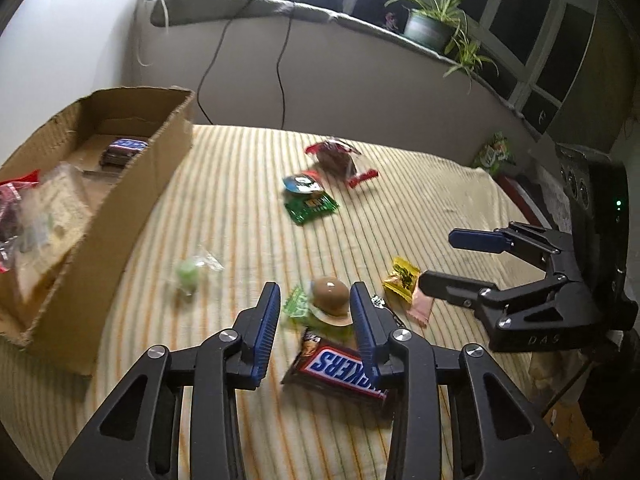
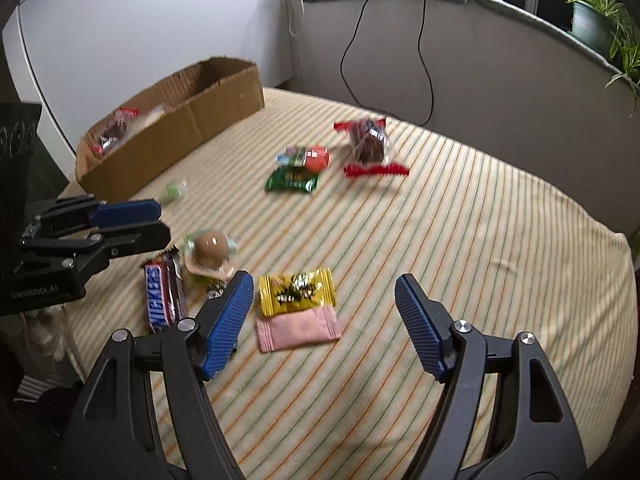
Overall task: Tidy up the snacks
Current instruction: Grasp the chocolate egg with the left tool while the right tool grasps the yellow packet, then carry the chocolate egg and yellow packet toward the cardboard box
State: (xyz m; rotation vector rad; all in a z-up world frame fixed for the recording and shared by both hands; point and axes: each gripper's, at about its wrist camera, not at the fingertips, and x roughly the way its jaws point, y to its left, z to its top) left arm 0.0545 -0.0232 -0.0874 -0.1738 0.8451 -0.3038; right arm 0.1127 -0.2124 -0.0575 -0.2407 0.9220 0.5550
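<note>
The snacks lie scattered over a striped bedspread (image 2: 460, 220), with a cluster of them at the near edge: a brown pudding cup (image 1: 330, 295) sits on green wrapping, a Snickers bar (image 1: 340, 368) lies just beside it and nearer the left wrist camera, and a yellow packet (image 2: 296, 291) overlaps the top edge of a pink packet (image 2: 300, 329). The left gripper (image 1: 316, 300) hovers over this cluster with its blue pads either side of the pudding cup as seen from its own camera; the jaws are part-way apart and grasp nothing, and the right wrist view shows the fingers above and to the left of the cup, apart from it. The right gripper (image 2: 324, 286) stands wide and empty, its fingers spread on either side of the yellow and pink packets without touching them. Farther out on the bedspread lie a small green sweet (image 1: 188, 276) in clear wrap, a green packet (image 2: 292, 180) with a red-and-blue round snack (image 2: 310, 158) against its far edge, and a red-ended bag of dark pieces (image 2: 370, 144). At the left edge stands an open cardboard box (image 1: 132, 196) already holding several snacks, among them a dark bar at its far end and clear and red packets at its near end. A potted plant (image 1: 430, 26) stands on the sill behind.
</note>
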